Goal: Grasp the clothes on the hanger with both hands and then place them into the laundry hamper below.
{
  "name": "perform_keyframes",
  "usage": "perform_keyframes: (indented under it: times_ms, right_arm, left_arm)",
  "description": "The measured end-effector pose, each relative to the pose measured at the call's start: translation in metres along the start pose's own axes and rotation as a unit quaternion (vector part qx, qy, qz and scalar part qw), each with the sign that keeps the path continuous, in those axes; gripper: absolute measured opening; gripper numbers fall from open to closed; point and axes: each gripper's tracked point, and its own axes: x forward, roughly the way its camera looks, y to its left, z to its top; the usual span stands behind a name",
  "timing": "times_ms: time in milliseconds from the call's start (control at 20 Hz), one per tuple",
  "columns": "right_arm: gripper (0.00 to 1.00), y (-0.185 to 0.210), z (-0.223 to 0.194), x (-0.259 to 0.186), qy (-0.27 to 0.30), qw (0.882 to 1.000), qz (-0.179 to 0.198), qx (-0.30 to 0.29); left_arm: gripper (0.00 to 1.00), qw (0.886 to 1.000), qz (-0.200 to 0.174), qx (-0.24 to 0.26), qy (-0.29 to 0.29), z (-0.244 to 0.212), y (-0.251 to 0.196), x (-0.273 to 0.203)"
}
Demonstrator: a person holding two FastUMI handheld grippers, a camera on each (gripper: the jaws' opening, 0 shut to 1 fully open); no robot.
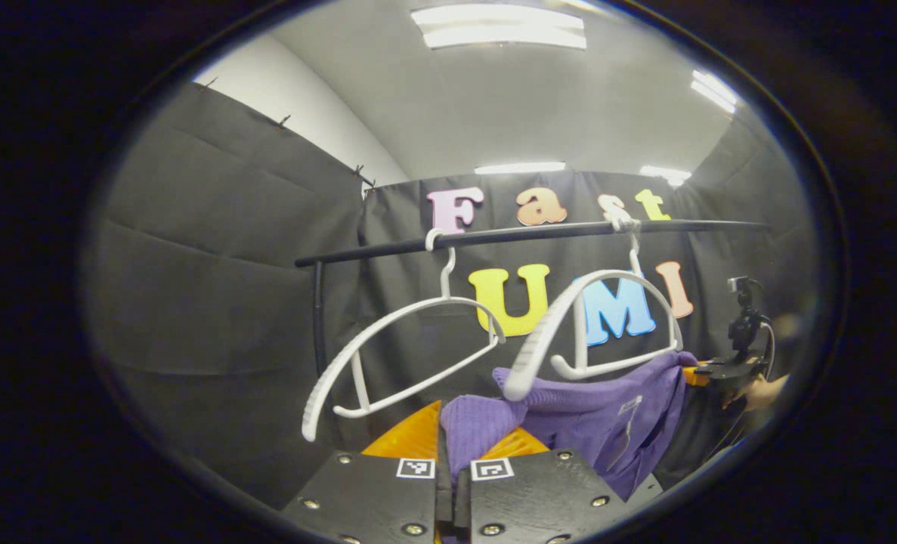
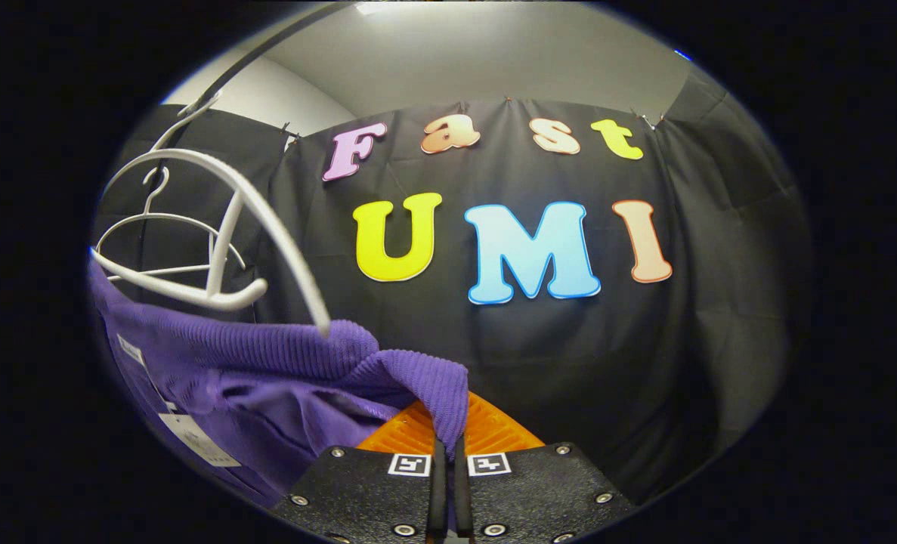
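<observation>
We had both grippers, left (image 1: 452, 453) and right (image 2: 448, 442), clamped on purple ribbed knit sweater (image 1: 607, 419), stretched between them just below white plastic hanger (image 1: 592, 325). Soft, floppy, light, probably stretchy; shoulder edges seemed decent pinch spots.

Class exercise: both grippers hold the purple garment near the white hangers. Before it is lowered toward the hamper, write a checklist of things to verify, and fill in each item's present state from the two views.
1. Left gripper shut on the purple garment: ok, cloth is pinched between its closed fingers.
2. Right gripper shut on the garment: ok, a fold runs down into its closed fingers.
3. Garment free of the near hanger: not ok, one hanger end pokes into the cloth in both views.
4. Second hanger bare and apart from the cloth: ok.
5. Hangers hooked on the rail: ok.
6. Hamper position below: cannot tell.
</observation>
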Motion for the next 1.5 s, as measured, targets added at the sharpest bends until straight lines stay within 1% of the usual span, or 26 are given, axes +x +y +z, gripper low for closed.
perform_keyframes:
  times_ms: [150,300,350,550,600,750,950,1000,1050,1100,1150,1200,1250,1300,1350,1400,1500]
  right_arm:
    - [0.04,-0.006,-0.005,-0.013,-0.003,1.000,-0.007,-0.017]
    - [0.04,-0.005,-0.005,-0.030,-0.007,1.000,-0.007,-0.026]
    - [0.04,-0.006,-0.004,-0.037,-0.009,1.000,-0.008,-0.028]
    - [0.04,-0.001,0.005,-0.073,-0.017,0.999,-0.007,-0.030]
    - [0.04,0.003,0.010,-0.085,-0.020,0.999,-0.006,-0.030]
    - [0.04,0.018,0.025,-0.120,-0.031,0.999,0.000,-0.030]
    - [0.04,0.044,0.044,-0.168,-0.048,0.999,0.006,-0.025]
    - [0.02,0.051,0.049,-0.181,-0.052,0.998,0.008,-0.024]
    - [0.03,0.060,0.052,-0.193,-0.056,0.998,0.011,-0.024]
    - [0.03,0.068,0.054,-0.206,-0.058,0.998,0.016,-0.022]
    - [0.04,0.077,0.057,-0.219,-0.061,0.998,0.020,-0.021]
    - [0.04,0.086,0.060,-0.234,-0.064,0.997,0.024,-0.018]
    - [0.04,0.094,0.061,-0.243,-0.066,0.997,0.028,-0.014]
    - [0.04,0.103,0.061,-0.253,-0.066,0.997,0.033,-0.009]
    - [0.04,0.111,0.060,-0.261,-0.064,0.997,0.038,-0.005]
    - [0.04,0.120,0.058,-0.269,-0.061,0.997,0.043,-0.002]
    - [0.04,0.136,0.053,-0.288,-0.056,0.997,0.050,0.000]
  left_arm:
    - [0.02,1.000,-0.007,0.009,0.008,-0.008,-0.010,-0.005]
    - [0.02,1.000,-0.011,0.002,0.012,-0.012,-0.016,-0.023]
    - [0.00,1.000,-0.012,-0.001,0.013,-0.015,-0.017,-0.028]
    - [0.00,1.000,-0.022,-0.016,0.015,-0.017,-0.023,-0.050]
    - [0.02,0.999,-0.027,-0.022,0.013,-0.014,-0.026,-0.056]
    - [0.02,0.998,-0.045,-0.034,0.000,0.000,-0.031,-0.072]
    - [0.02,0.996,-0.078,-0.048,-0.024,0.027,-0.041,-0.106]
    - [0.02,0.995,-0.087,-0.050,-0.028,0.034,-0.043,-0.114]
    - [0.00,0.994,-0.096,-0.051,-0.032,0.040,-0.046,-0.121]
    - [0.02,0.992,-0.105,-0.053,-0.036,0.044,-0.048,-0.128]
    - [0.00,0.991,-0.115,-0.056,-0.040,0.048,-0.051,-0.135]
    - [0.00,0.989,-0.125,-0.062,-0.042,0.049,-0.056,-0.141]
    - [0.07,0.987,-0.136,-0.067,-0.043,0.050,-0.061,-0.147]
    - [0.07,0.986,-0.145,-0.073,-0.042,0.050,-0.065,-0.151]
    - [0.00,0.984,-0.154,-0.077,-0.042,0.050,-0.070,-0.157]
    - [0.02,0.982,-0.165,-0.080,-0.040,0.047,-0.077,-0.164]
    - [0.02,0.980,-0.180,-0.079,-0.036,0.038,-0.085,-0.176]
